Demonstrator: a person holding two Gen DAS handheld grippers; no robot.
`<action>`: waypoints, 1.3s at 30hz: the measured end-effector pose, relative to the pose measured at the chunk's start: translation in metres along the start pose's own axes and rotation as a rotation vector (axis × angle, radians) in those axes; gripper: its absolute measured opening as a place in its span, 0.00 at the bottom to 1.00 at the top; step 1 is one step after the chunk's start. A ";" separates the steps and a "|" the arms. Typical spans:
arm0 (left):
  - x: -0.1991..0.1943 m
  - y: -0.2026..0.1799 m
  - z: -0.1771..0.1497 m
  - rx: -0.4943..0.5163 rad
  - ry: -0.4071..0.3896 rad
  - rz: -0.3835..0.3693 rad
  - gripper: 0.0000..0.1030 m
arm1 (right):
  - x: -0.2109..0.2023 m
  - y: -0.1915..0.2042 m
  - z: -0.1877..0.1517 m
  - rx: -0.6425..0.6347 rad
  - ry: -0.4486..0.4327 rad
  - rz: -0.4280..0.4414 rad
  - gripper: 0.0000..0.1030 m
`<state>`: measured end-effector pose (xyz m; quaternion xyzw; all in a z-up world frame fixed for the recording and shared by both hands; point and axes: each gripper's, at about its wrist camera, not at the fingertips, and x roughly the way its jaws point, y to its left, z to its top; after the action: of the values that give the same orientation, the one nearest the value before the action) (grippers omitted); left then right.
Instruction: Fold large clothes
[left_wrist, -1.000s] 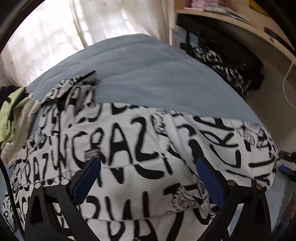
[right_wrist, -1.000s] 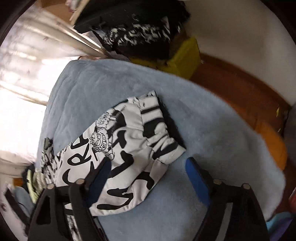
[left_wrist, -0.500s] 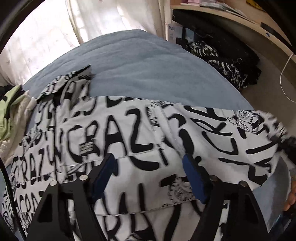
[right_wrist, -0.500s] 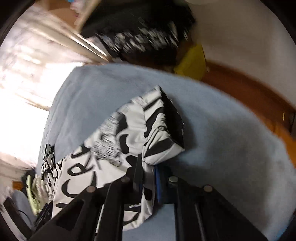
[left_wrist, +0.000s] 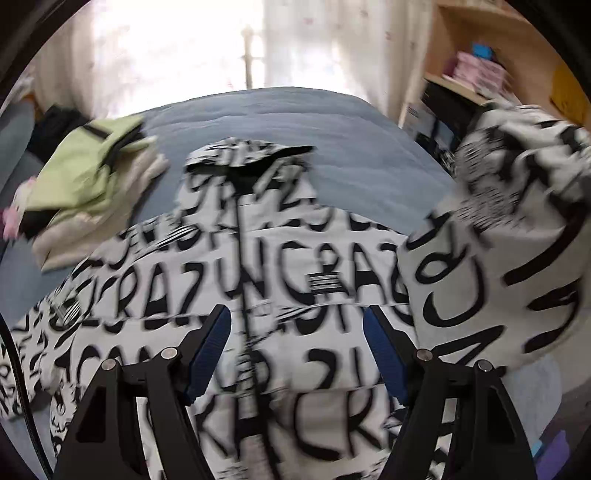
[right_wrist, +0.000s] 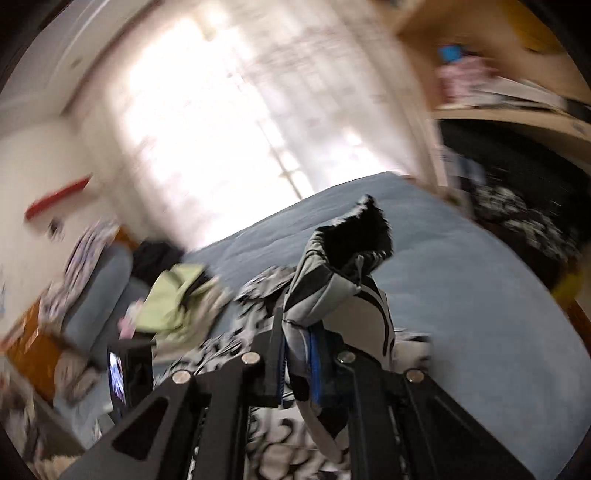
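Spread across the blue bedcover, the black-and-white lettered jacket lies flat beneath and ahead of the left gripper, whose jaws stand wide and empty just above the front zip. One sleeve has been raised off the bed and is pinched near its cuff by the right gripper, whose jaws are nearly closed on the fabric; in the left wrist view it hangs blurred to the right of the left jaws. The step in hand is judged to be folding that sleeve across the jacket's body. It would be done best if the sleeve were carried level over the chest and laid straight, while the body is held flat by the left gripper so it is not dragged. A stack of green and cream clothes, far left of the left jaws, should be kept clear of.
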<state>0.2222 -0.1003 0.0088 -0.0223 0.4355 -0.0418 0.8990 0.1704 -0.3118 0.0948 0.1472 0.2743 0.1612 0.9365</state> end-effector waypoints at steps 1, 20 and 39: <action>-0.003 0.016 -0.004 -0.016 0.001 0.000 0.70 | 0.011 0.009 -0.006 -0.014 0.024 0.004 0.14; 0.059 0.103 -0.076 -0.146 0.196 -0.256 0.71 | 0.099 0.039 -0.120 0.122 0.314 -0.011 0.54; 0.088 0.142 -0.089 -0.299 0.264 -0.484 0.71 | 0.055 -0.019 -0.184 0.194 0.336 -0.250 0.72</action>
<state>0.2145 0.0323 -0.1256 -0.2516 0.5318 -0.1926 0.7854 0.1151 -0.2737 -0.0856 0.1725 0.4568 0.0391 0.8718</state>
